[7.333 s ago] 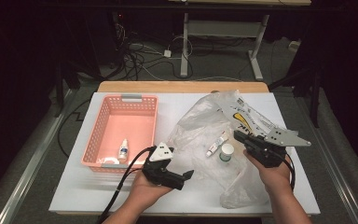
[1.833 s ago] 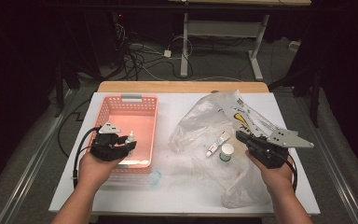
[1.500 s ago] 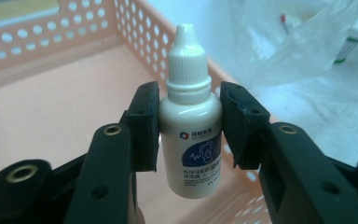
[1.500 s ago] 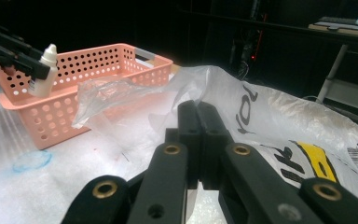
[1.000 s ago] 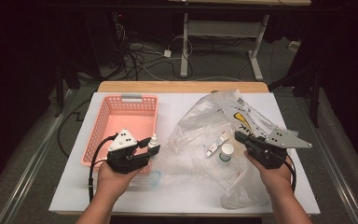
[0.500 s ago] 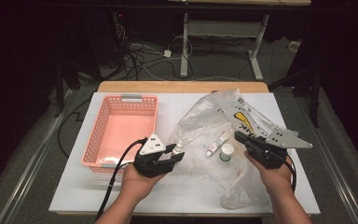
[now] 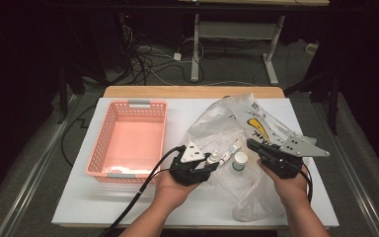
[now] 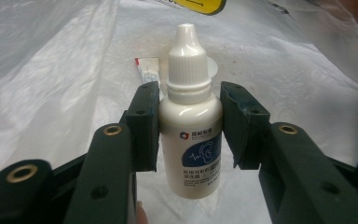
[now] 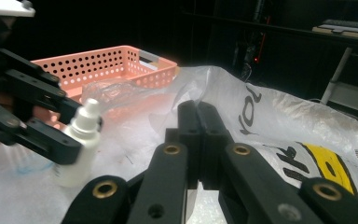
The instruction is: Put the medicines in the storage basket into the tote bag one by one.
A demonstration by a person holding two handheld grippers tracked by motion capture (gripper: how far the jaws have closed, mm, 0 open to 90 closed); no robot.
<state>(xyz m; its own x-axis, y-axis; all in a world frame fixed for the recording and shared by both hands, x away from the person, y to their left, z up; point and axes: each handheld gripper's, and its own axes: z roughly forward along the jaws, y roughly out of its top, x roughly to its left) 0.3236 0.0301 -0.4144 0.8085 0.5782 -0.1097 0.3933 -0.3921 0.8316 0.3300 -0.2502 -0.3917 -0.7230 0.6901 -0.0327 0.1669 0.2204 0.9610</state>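
A white dropper bottle [image 8: 191,130] with a blue label stands upright between the jaws of my left gripper [image 8: 190,100], which is shut on its body. In the high view the left gripper [image 7: 211,160] holds the bottle [image 7: 213,157] at the near left edge of a clear plastic bag [image 7: 227,123]. From the right gripper view the bottle [image 9: 81,144] hangs just above the bag's film. My right gripper [image 7: 252,144] rests on the bag's right side, jaws pressed together [image 9: 199,116]. Whether film is pinched between them I cannot tell.
A small tube [image 7: 232,146] and a white round lid [image 7: 239,160] lie in the bag between the two grippers. A pink perforated basket [image 7: 128,104] stands at the left on the white board [image 7: 103,207]. Cables trail off the near edge.
My left hand has carried the bottle rightward from the basket's front corner to the edge of the bag. The right gripper has stayed where it was.
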